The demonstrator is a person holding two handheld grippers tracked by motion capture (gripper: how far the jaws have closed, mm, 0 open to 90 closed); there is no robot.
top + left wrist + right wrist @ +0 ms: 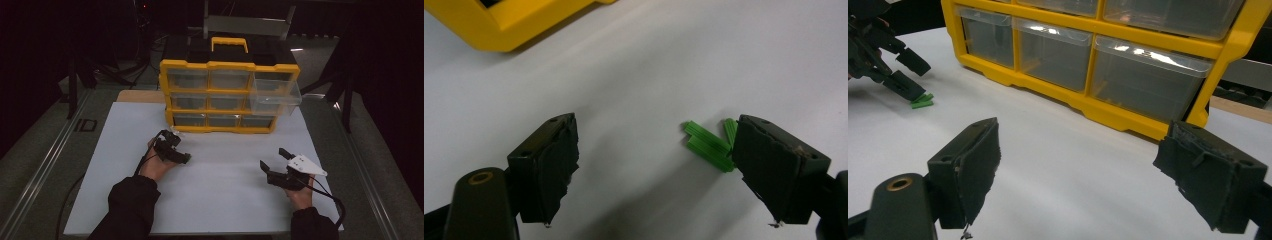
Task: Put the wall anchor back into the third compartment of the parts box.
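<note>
Several small green ribbed plastic pieces (708, 145) lie in a heap on the white board (220, 195). My left gripper (656, 122) hangs just over the board with its jaws wide apart. The green pieces lie against the inner face of its right jaw, and nothing sits between the pads. From the right gripper view the same green pieces (922, 101) lie under the tip of my left gripper (915, 75). In the high view my left gripper (181, 147) is left of centre. My right gripper (272, 157) rests open at the right, empty (1083, 127).
A yellow drawer organizer (230, 120) with clear drawers and a black top handle stands at the board's far edge. Its top right drawer (276, 95) is pulled out and looks empty. Dark stands and rails flank the table.
</note>
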